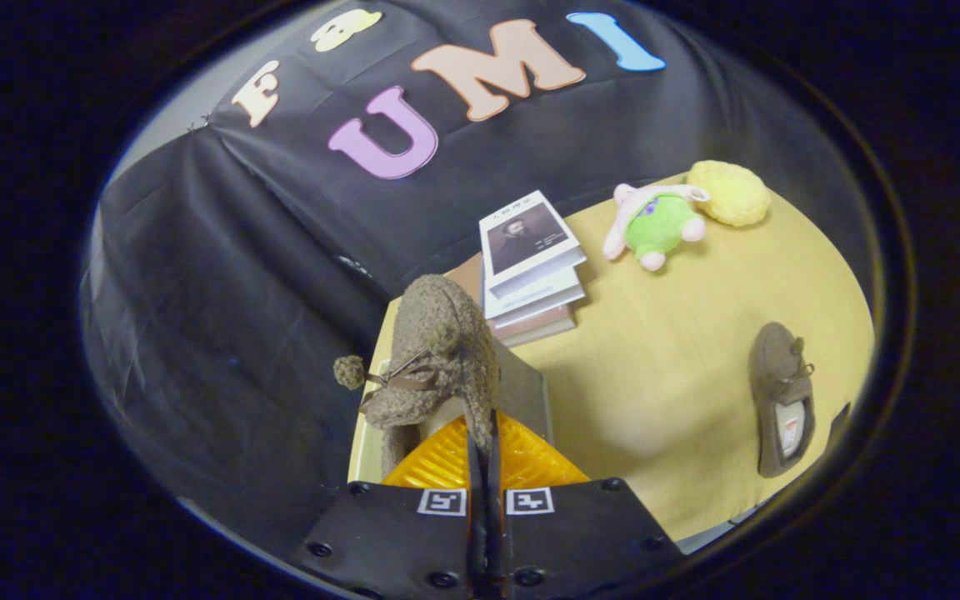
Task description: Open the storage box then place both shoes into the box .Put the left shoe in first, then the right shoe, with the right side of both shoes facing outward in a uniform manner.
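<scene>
Storage box (522,392) largely behind shoe (438,358)

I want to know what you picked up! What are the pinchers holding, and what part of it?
The gripper holds a fuzzy brown shoe, lifted up. Its orange fingers are pinched together on the thin rim of the shoe's opening, at the side.

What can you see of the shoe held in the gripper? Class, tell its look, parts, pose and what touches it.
The held shoe is a brown slipper-like shoe of curly, fleecy fabric, with a thin brown lace bow and a fuzzy pompom hanging to one side. It hangs lifted over the edge of the yellow table, toe pointing away from the camera. The gripper has its orange fingers shut on the shoe's rear rim, which is pinched between them. Its sole is hidden.
</scene>
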Demonstrator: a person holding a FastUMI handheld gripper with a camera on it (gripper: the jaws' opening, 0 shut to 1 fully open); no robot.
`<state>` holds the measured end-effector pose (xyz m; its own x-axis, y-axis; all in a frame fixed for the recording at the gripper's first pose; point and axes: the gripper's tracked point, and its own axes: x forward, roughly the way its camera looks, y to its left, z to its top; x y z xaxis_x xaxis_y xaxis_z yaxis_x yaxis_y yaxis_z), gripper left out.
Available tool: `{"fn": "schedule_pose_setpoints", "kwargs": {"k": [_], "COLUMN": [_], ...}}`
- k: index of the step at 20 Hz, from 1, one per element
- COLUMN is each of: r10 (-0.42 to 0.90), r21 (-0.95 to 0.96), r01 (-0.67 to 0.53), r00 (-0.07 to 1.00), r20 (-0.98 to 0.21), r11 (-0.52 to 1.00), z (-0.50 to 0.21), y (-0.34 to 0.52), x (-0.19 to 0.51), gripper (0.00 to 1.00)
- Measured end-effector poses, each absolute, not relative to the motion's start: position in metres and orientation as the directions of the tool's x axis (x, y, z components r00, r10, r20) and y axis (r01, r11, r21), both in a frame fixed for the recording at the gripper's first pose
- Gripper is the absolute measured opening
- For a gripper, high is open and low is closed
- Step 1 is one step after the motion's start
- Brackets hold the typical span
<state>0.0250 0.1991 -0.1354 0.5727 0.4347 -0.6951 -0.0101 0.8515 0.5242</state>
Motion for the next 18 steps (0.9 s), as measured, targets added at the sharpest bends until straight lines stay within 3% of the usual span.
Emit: {"fn": "schedule_pose_setpoints", "kwargs": {"k": [6, 18], "r10": [0.441, 0.313], "r21": [0.496, 0.337], "r01": [-0.020, 0.027], "r00": [0.490, 0.311], "r20": [-0.752, -0.897], "r11": [0.868, 0.941], "z": [-0.182, -0.276], "y": [0.270, 0.340], "x": [0.019, -0.005], "gripper": [0.04, 0.04]}}
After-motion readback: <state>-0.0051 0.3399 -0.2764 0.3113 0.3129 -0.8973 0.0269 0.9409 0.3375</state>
